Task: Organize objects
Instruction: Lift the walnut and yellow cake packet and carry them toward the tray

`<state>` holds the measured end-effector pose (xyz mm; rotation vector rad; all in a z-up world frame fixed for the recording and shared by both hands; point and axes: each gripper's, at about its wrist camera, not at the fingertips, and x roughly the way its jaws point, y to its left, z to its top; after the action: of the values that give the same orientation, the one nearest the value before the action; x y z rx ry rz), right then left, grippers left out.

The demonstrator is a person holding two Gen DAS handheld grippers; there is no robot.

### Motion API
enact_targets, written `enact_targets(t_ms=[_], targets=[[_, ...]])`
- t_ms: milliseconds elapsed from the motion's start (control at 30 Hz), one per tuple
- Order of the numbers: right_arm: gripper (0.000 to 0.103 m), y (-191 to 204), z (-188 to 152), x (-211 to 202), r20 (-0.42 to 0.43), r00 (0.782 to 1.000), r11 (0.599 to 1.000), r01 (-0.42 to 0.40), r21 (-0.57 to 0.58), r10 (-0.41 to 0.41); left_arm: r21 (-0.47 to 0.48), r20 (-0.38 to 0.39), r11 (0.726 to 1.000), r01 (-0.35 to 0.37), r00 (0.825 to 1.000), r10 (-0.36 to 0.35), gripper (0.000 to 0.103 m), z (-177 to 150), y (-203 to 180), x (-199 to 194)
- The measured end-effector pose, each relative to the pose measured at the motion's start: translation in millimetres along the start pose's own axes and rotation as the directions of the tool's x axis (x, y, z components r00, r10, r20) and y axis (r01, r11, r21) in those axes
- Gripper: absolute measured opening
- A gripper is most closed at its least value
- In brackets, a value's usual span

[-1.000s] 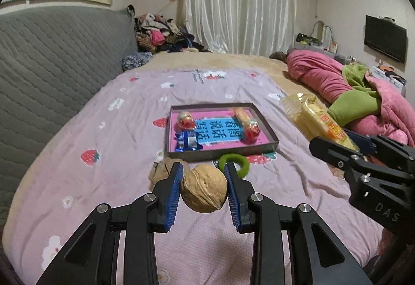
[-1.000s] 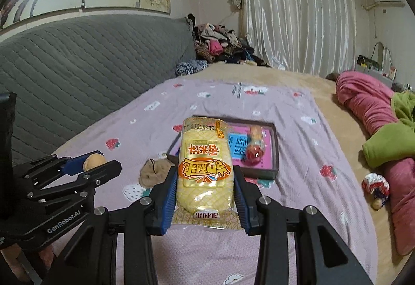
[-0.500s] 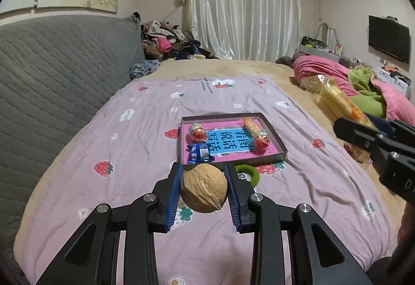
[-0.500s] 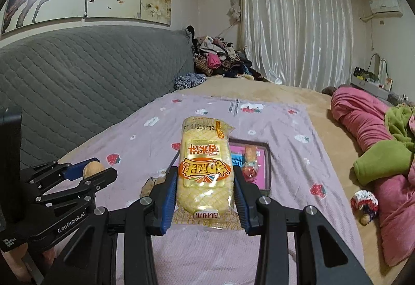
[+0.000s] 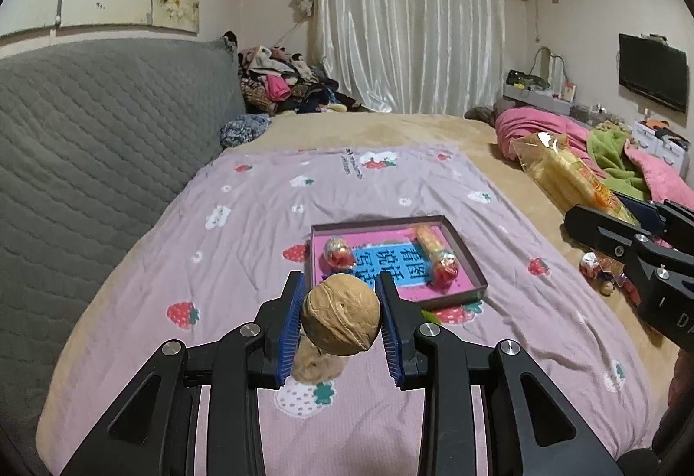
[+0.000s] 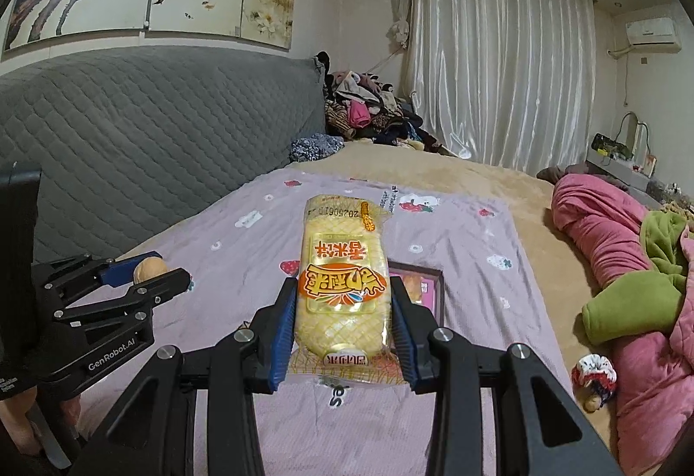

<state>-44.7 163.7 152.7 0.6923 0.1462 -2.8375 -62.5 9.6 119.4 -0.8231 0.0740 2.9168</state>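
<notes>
My left gripper (image 5: 340, 317) is shut on a brown walnut (image 5: 341, 320), held high above the lilac strawberry blanket (image 5: 243, 242). My right gripper (image 6: 345, 328) is shut on a yellow snack packet (image 6: 340, 285) with orange print, also held high; it shows at the right of the left wrist view (image 5: 572, 181). A shallow pink-lined tray (image 5: 459, 237) lies on the blanket ahead, holding two red-wrapped candies (image 5: 338, 252) and a yellow roll (image 5: 427, 239). A second walnut (image 5: 316, 363) lies on the blanket below the left gripper.
A grey quilted headboard (image 5: 95, 138) runs along the left. Pink and green bedding (image 6: 629, 259) is heaped on the right, with a small toy (image 6: 592, 378) beside it. Clothes (image 5: 282, 86) are piled at the far end before white curtains (image 5: 403, 29).
Both grippers have risen and drawn back from the tray, which now looks smaller and farther. The green ring by the tray is now mostly hidden behind the left gripper. Both grips are unchanged.
</notes>
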Motion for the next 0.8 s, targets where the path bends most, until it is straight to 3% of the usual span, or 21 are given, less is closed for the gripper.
enact_targets(t_ms=[533,800], targets=[[0.040,-5,25,21,0.021,1.000,1.000,0.005,-0.008,-0.004,0.013,0.001,1.000,0.002,1.000,-0.002,0.034,36,-4,33],[0.040,-11,27,52,0.002,1.000,1.000,0.001,-0.003,-0.001,0.008,-0.011,1.000,0.012,1.000,-0.012,0.034,46,-3,65]])
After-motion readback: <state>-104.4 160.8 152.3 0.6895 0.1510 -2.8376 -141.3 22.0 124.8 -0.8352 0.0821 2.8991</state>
